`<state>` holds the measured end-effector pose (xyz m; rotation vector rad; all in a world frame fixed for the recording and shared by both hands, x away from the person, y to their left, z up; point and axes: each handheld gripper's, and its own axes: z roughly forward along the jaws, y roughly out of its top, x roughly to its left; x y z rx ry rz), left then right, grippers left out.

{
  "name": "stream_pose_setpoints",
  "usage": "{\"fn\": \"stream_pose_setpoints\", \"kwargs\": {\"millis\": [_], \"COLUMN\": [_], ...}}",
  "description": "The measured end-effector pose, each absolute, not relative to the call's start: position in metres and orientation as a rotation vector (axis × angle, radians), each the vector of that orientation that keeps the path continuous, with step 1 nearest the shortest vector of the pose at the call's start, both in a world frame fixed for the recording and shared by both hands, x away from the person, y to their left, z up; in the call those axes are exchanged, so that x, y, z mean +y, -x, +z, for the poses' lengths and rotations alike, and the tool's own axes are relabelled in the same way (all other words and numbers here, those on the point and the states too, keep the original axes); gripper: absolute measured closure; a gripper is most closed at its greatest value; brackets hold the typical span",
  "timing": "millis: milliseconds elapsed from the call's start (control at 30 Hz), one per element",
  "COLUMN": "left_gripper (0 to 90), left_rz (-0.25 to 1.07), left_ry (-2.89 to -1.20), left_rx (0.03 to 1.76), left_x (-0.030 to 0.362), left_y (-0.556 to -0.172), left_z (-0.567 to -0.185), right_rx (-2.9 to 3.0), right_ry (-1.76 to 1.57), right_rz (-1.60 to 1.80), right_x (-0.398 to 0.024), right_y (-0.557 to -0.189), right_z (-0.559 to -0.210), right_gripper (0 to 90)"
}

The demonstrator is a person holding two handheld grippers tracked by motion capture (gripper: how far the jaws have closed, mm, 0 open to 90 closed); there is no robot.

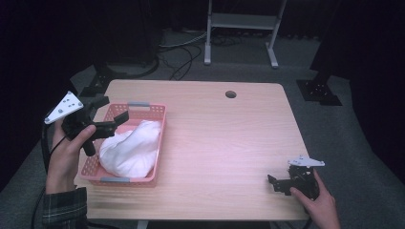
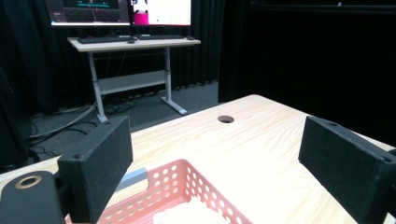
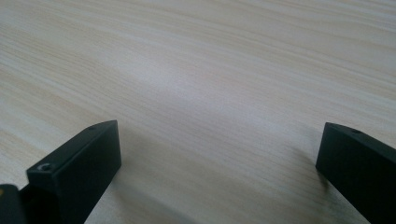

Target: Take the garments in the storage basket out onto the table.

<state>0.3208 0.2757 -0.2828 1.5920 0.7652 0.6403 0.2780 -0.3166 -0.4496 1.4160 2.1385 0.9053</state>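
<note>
A pink perforated basket stands on the left part of the wooden table, and a bundled white cloth lies inside it. My left gripper hovers above the basket's left rim, held in a hand, jaws open and empty. In the left gripper view the two black jaws stand wide apart over the basket, with a corner of the white cloth at the bottom. My right gripper rests low at the table's front right corner, open. In the right gripper view the gripper has bare table between its jaws.
A round cable hole sits near the table's far edge. Behind the table stand a grey desk frame, floor cables and black stand bases. The left gripper view shows a desk with monitors and a keyboard.
</note>
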Motion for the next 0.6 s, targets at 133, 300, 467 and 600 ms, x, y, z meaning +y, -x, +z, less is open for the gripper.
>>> {"fn": "stream_pose_setpoints", "kwargs": {"millis": [133, 300, 467, 600], "left_gripper": [9.3, 9.3, 9.3, 9.3], "left_rz": [0.641, 0.64, 0.647, 0.645], "left_ry": [-1.601, -1.606, -1.618, -1.628], "left_rx": [0.768, 0.778, 0.791, 0.804], "left_x": [0.278, 0.2803, 0.2826, 0.2851], "left_y": [-0.3205, -0.3201, -0.3205, -0.3208], "left_z": [-0.2833, -0.284, -0.2853, -0.2868], "right_rx": [2.138, 2.138, 2.138, 2.139], "right_ry": [-1.417, -1.417, -1.417, -1.416], "right_rz": [0.905, 0.905, 0.905, 0.905], "right_x": [-0.3165, -0.3165, -0.3165, -0.3166], "right_y": [-0.278, -0.278, -0.278, -0.278], "right_z": [-0.4496, -0.4496, -0.4496, -0.4496], "right_gripper": [0.0, 0.0, 0.0, 0.0]}}
